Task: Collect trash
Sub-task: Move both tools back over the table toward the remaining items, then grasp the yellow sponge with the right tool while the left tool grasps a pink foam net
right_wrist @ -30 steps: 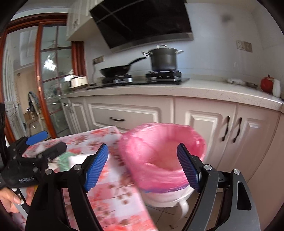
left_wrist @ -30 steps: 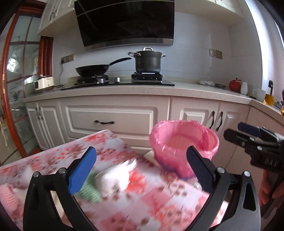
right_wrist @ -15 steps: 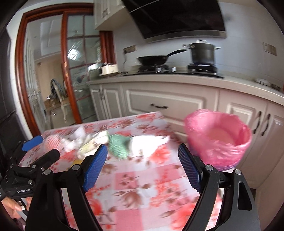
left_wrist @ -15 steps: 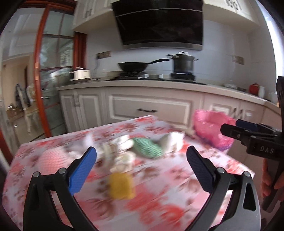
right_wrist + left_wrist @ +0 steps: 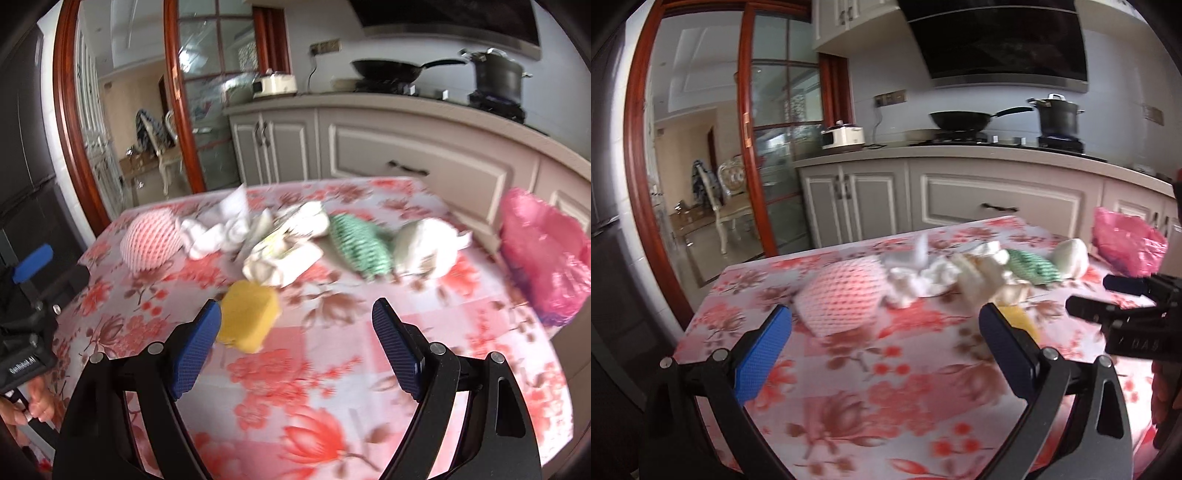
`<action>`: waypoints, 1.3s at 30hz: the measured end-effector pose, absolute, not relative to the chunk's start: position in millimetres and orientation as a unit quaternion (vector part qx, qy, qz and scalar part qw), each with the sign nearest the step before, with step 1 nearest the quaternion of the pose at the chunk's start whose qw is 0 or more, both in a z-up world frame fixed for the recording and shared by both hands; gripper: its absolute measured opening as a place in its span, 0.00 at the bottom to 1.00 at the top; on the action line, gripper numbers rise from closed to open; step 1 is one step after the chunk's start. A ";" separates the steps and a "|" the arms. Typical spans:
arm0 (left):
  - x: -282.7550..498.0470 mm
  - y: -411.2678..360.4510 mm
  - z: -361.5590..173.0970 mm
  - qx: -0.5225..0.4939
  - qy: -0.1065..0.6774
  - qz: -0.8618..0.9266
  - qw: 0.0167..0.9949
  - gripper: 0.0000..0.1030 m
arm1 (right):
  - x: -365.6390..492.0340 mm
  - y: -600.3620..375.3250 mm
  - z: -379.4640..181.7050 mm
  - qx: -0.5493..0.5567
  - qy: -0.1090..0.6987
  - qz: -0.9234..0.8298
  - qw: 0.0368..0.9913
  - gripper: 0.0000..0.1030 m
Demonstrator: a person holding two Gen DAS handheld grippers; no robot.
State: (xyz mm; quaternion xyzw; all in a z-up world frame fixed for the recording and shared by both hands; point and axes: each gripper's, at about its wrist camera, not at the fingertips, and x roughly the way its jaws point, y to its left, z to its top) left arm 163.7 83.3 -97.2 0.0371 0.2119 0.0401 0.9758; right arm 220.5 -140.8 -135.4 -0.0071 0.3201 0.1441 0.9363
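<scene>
Trash lies in a row across the floral table: a pink foam net, crumpled white tissues, a white wrapper, a green foam net, a white wad and a yellow sponge. A bin lined with a pink bag stands past the table's right edge. My right gripper is open, its left pad beside the sponge. My left gripper is open and empty, just short of the pink foam net. The sponge is half hidden behind its right finger.
Kitchen cabinets with a wok and a pot on the stove run behind the table. A glass door with a red wooden frame is at the left. A hand holds the left gripper.
Both views have swung left, from the pink-lined bin to the trash on the table. Both grippers have come lower and nearer the items, and remain open.
</scene>
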 end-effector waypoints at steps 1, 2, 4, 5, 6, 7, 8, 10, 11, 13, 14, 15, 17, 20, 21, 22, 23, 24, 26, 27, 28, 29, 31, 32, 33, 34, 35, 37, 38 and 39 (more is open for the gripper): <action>165.0 89.1 -98.2 0.033 0.215 0.042 0.975 0.95 | 224.5 -133.5 -138.5 -0.006 0.326 0.145 0.934 0.77; 167.5 94.5 -99.3 0.027 0.220 0.043 0.974 0.95 | 229.0 -126.7 -140.9 -0.006 0.331 0.146 0.932 0.77; 173.0 104.7 -102.7 0.014 0.226 0.046 0.973 0.95 | 235.3 -116.6 -145.2 -0.007 0.337 0.147 0.930 0.77; 175.9 110.6 -104.7 0.011 0.228 0.048 0.972 0.95 | 240.0 -110.3 -147.8 -0.008 0.342 0.145 0.928 0.77; 178.0 113.2 -106.7 0.011 0.230 0.050 0.972 0.95 | 243.8 -107.4 -150.0 -0.009 0.347 0.144 0.927 0.77; 181.5 115.6 -108.5 0.013 0.233 0.053 0.971 0.95 | 247.9 -104.0 -152.4 -0.010 0.352 0.143 0.925 0.77; 185.5 119.1 -110.5 0.017 0.236 0.056 0.970 0.95 | 253.0 -99.8 -155.3 -0.011 0.358 0.141 0.923 0.77; 192.2 122.9 -112.3 0.017 0.242 0.055 0.969 0.95 | 260.4 -93.7 -160.3 -0.013 0.370 0.136 0.919 0.77; 198.1 126.9 -113.7 0.017 0.247 0.057 0.967 0.95 | 263.2 -91.0 -162.7 -0.014 0.375 0.133 0.917 0.77; 206.6 130.1 -115.4 0.015 0.251 0.056 0.966 0.95 | 270.5 -86.2 -168.0 -0.022 0.386 0.125 0.914 0.77; 210.9 132.8 -116.3 0.014 0.253 0.055 0.966 0.95 | 274.3 -84.2 -170.9 -0.026 0.392 0.122 0.911 0.77; 217.7 136.2 -117.0 0.013 0.256 0.056 0.965 0.95 | 276.7 -83.0 -173.6 -0.029 0.398 0.119 0.909 0.77; 228.0 140.0 -118.2 0.013 0.262 0.055 0.964 0.95 | 282.0 -81.1 -180.8 -0.036 0.413 0.116 0.902 0.73; 247.8 146.2 -120.2 0.008 0.272 0.050 0.961 0.95 | 285.7 -82.7 -189.1 -0.033 0.429 0.120 0.895 0.58; 255.5 147.5 -120.9 0.009 0.275 0.048 0.960 0.95 | 285.4 -83.3 -189.8 -0.034 0.428 0.122 0.895 0.53; 260.6 148.3 -121.9 0.010 0.277 0.046 0.960 0.95 | 284.5 -83.6 -189.2 -0.038 0.423 0.126 0.897 0.49; 269.2 148.2 -122.9 0.013 0.281 0.043 0.959 0.95 | 284.2 -83.9 -188.7 -0.038 0.421 0.130 0.897 0.48; 276.2 148.0 -124.0 0.015 0.284 0.041 0.958 0.95 | 283.5 -85.0 -187.0 -0.035 0.417 0.134 0.898 0.46; 287.8 146.5 -126.2 0.018 0.291 0.039 0.956 0.95 | 282.8 -87.5 -182.9 -0.031 0.408 0.138 0.902 0.45; 297.4 144.9 -128.5 0.020 0.297 0.036 0.954 0.95 | 283.5 -87.7 -180.7 -0.029 0.406 0.141 0.902 0.45; 302.0 144.8 -129.9 0.022 0.301 0.036 0.953 0.95 | 283.9 -89.4 -178.9 -0.025 0.404 0.142 0.903 0.45; 310.6 143.1 -132.7 0.025 0.307 0.036 0.951 0.95 | 284.6 -90.8 -177.5 -0.023 0.402 0.143 0.904 0.45; 323.5 141.2 -137.9 0.028 0.320 0.036 0.946 0.95 | 286.2 -93.6 -175.4 -0.019 0.401 0.145 0.905 0.45; 328.3 141.2 -140.6 0.029 0.326 0.037 0.944 0.95 | 287.4 -95.9 -174.4 -0.015 0.399 0.145 0.905 0.45; 335.5 140.5 -145.1 0.028 0.336 0.037 0.941 0.95 | 288.2 -97.5 -173.9 -0.011 0.399 0.145 0.905 0.45; 340.6 139.8 -148.9 0.026 0.343 0.037 0.938 0.91 | 289.4 -99.2 -173.6 -0.008 0.399 0.146 0.905 0.45; 342.2 139.9 -151.5 0.024 0.346 0.035 0.937 0.79 | 290.6 -101.1 -173.5 -0.006 0.400 0.145 0.905 0.45; 345.1 140.1 -156.8 0.016 0.356 0.029 0.934 0.65 | 292.0 -103.9 -173.6 -0.002 0.402 0.146 0.904 0.45; 343.8 140.0 -156.5 0.007 0.354 0.023 0.935 0.57 | 291.5 -104.6 -173.8 0.000 0.402 0.147 0.904 0.45; 341.0 139.6 -155.3 0.002 0.351 0.017 0.936 0.53 | 290.8 -105.7 -173.8 0.001 0.402 0.148 0.903 0.45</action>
